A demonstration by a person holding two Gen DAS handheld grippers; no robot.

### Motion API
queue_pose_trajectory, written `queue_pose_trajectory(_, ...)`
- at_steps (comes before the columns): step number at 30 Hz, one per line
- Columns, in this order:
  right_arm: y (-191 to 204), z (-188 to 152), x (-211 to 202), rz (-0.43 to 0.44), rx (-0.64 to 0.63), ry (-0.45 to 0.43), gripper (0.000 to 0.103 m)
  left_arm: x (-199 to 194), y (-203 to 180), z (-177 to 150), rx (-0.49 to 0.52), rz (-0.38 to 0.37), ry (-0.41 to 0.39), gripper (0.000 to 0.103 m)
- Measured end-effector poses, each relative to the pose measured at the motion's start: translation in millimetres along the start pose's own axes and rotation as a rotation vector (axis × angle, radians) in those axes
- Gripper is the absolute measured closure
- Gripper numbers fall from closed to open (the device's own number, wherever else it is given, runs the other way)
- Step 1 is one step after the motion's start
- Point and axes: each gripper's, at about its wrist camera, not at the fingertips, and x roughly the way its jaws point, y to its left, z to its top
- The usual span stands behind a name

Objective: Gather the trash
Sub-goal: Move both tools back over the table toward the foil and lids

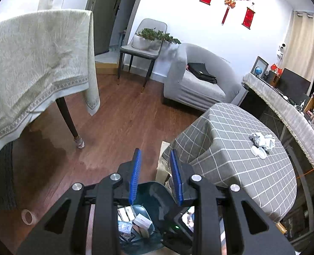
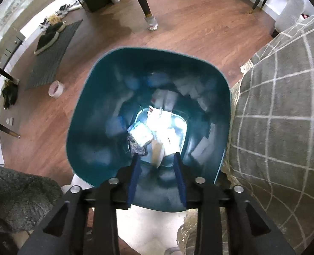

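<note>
Right claw [image 2: 156, 159] over blurred bin [image 2: 89, 97] contents

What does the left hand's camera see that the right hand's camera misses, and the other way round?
Only the left wrist view shows the crumpled wrappers lying on the checked tablecloth, plus the grey sofa. Only the right wrist view looks straight down into the teal bin, and shows the dark mat with shoes on it. Both show packets in the bin, the tape roll and the wooden floor.

Teal bin [image 2: 89, 114] upright on floor, holding paper scraps [image 2: 163, 127].
</note>
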Motion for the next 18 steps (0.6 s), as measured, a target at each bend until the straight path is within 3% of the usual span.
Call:
queue_pose_trajectory(14, 7.2, 14.9, -107.7, 0.053, -0.069, -0.302, 0.069, 0.5, -14.6, 18.1, 0.000, -0.005, -0.054, 0.071)
queue_pose_trajectory(18, -8.1, 13.0, -145.3, 0.034, -0.051, -0.398, 0.076, 0.2, -19.7, 24.5, -0.002, -0.016, -0.083, 0.070)
